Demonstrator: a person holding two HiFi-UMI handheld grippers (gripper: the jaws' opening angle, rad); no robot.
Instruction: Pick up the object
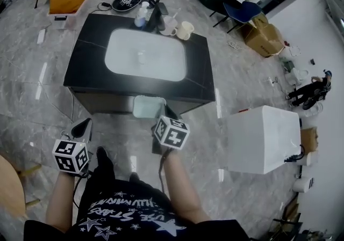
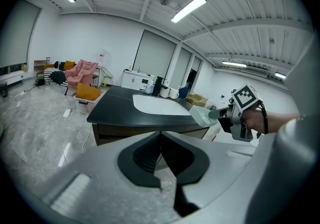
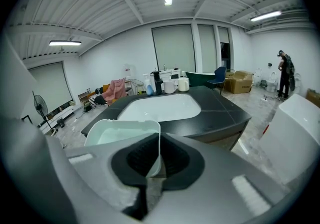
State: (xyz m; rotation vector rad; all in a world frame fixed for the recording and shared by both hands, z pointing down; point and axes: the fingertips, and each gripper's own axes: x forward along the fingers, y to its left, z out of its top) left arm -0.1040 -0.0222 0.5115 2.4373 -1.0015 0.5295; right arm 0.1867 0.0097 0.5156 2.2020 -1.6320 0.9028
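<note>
The jaws of my right gripper are clamped on the thin side wall of a pale tub, one pad on each face. The tub hangs in the air off my tips, open side up, just at the near edge of the black bench. The jaws of my left gripper are closed pad to pad, held lower over the grey floor. A white basin sits in the bench top, with cups at its far end
</note>
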